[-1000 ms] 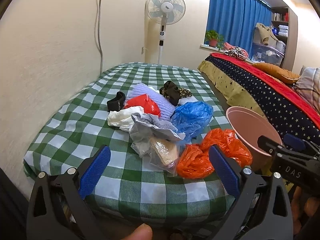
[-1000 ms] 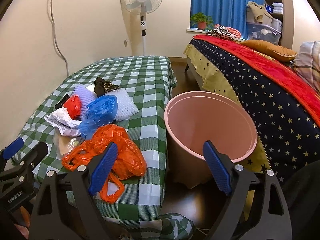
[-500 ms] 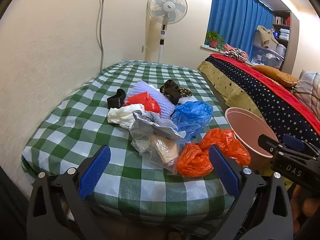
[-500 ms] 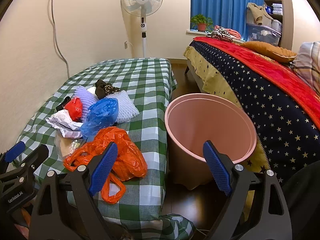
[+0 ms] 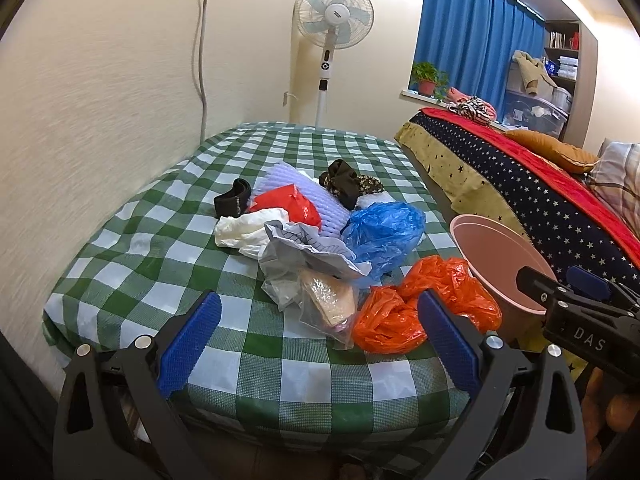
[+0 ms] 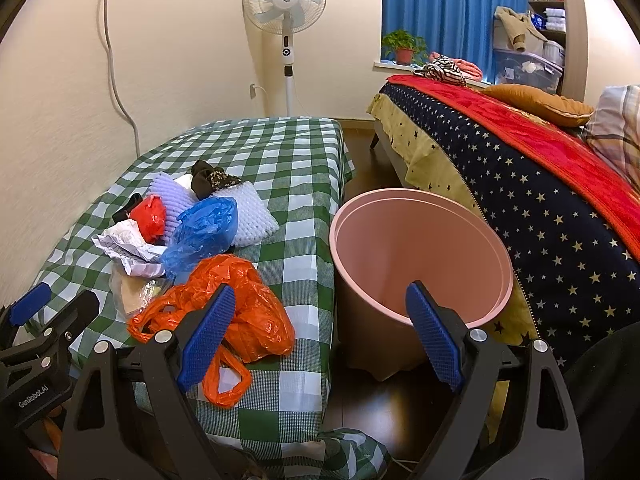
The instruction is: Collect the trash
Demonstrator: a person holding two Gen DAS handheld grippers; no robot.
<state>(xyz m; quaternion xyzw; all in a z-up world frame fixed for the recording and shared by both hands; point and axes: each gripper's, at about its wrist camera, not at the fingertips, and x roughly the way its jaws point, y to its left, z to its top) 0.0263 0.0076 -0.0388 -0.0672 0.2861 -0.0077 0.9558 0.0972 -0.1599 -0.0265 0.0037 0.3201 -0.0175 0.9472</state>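
Green-and-white checked cloth (image 5: 132,276) covers the desk, woven and slightly puckered. On it, from the left: a black fabric band (image 5: 232,200), a crumpled white bag (image 5: 244,230), a glossy red bag (image 5: 290,206) on ridged lilac foam (image 5: 316,196), creased lined paper (image 5: 316,248), a clear film pouch (image 5: 328,304), a puffy blue bag (image 5: 384,232) and a crinkled orange bag (image 6: 236,304) near the front edge. Beside the desk stands a smooth, round pink bin (image 6: 420,256) on the floor. The left tool (image 5: 320,344) stands wide with nothing between its ribbed blue pads; the right tool (image 6: 320,336) is likewise wide and holds nothing.
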